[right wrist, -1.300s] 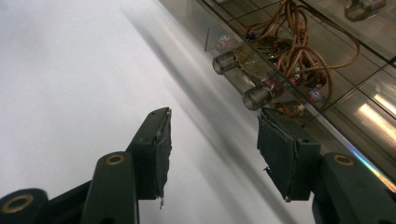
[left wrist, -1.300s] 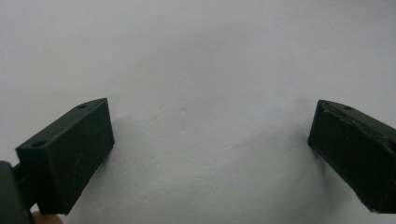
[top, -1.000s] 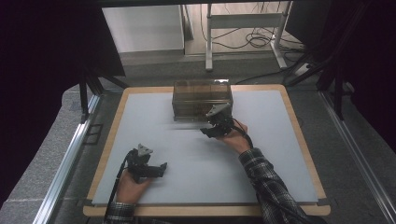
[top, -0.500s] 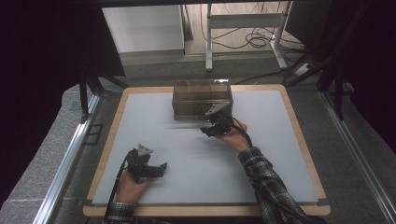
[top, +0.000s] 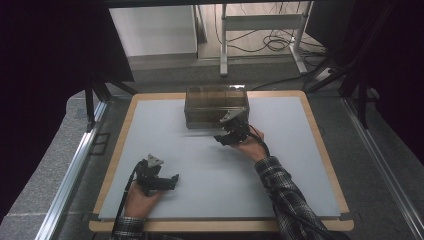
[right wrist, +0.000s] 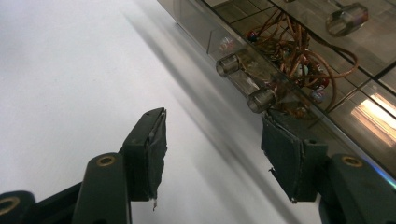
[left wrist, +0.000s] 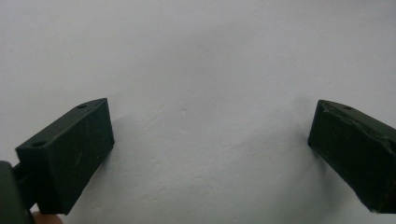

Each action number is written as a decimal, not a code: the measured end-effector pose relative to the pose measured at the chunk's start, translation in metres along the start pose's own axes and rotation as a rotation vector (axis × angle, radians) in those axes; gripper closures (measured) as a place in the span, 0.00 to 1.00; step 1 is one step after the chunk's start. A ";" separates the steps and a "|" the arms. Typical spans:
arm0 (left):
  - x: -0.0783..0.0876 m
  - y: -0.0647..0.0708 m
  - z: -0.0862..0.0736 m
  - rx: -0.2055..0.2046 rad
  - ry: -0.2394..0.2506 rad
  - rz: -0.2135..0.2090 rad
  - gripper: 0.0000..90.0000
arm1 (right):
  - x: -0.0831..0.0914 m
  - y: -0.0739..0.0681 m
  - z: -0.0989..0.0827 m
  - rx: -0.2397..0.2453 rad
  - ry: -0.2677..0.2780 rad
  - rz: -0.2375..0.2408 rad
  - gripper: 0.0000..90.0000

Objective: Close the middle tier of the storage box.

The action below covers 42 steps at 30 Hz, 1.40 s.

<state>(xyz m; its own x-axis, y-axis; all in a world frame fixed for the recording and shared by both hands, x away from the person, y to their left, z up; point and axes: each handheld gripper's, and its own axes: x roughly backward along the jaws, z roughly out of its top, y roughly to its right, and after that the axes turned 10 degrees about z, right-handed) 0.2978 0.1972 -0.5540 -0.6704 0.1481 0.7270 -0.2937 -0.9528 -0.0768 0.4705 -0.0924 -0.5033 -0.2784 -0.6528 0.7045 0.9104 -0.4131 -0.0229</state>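
Right gripper view showed the right hand-held gripper (right wrist: pixel 212 154) with jaws part open, having just opened further, nothing between them. One pad stood just beside the knob (right wrist: pixel 260 100) on the front of the clear drawer box (top: pixel 217 105), near the bench's far edge, long axis along it. Left hand-held gripper (top: pixel 170 181) rested wide open near the near-left corner, well apart.
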 end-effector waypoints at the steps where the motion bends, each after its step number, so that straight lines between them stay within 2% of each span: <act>1: 0.000 0.000 0.000 0.000 0.000 0.000 0.01 | 0.000 0.000 0.000 -0.003 -0.001 0.000 0.44; 42: 0.000 0.000 0.000 -0.001 -0.001 0.001 0.01 | -0.014 0.019 0.008 -0.010 0.015 -0.023 0.38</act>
<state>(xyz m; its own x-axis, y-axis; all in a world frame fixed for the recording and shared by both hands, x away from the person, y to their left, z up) 0.2978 0.1973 -0.5540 -0.6702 0.1474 0.7274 -0.2941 -0.9526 -0.0780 0.4938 -0.0860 -0.5073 -0.3040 -0.6521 0.6946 0.9006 -0.4345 -0.0138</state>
